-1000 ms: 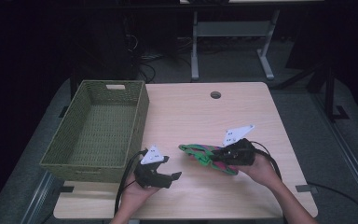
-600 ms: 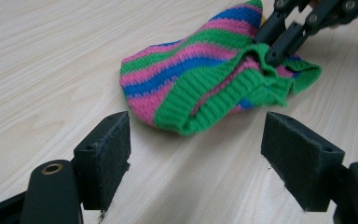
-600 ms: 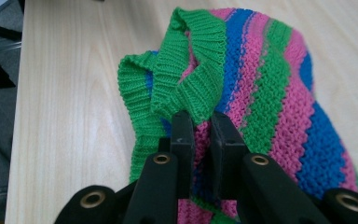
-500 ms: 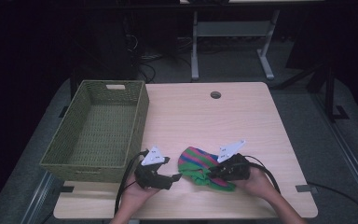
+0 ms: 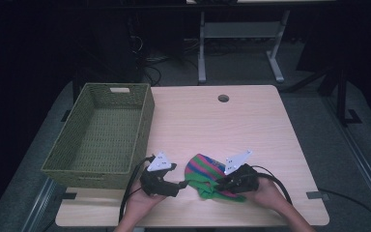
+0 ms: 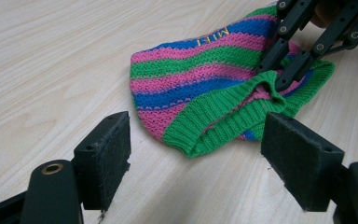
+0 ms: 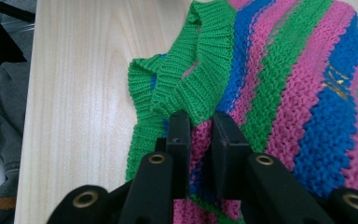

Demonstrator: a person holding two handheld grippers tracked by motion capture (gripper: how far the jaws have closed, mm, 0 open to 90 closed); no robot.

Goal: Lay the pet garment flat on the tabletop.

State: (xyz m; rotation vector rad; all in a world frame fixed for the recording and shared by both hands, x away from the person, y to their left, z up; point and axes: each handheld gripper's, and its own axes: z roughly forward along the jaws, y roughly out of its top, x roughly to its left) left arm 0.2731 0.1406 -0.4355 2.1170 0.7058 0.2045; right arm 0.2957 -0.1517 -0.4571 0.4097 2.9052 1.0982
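On the wooden table [image 5: 212, 125], beside the basket [image 5: 101, 135], the right gripper [image 7: 200, 123] pinches the striped hat's [image 6: 205, 88] cuff, seemingly; the left gripper [image 6: 196, 149] gapes nearby.

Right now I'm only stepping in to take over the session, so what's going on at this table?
A person works a gripper in each hand near the table's front edge. The right gripper is shut on the green cuff of a striped knit hat lying on the wood. The left gripper is open, aimed at the cuff. An empty woven basket sits at the left.
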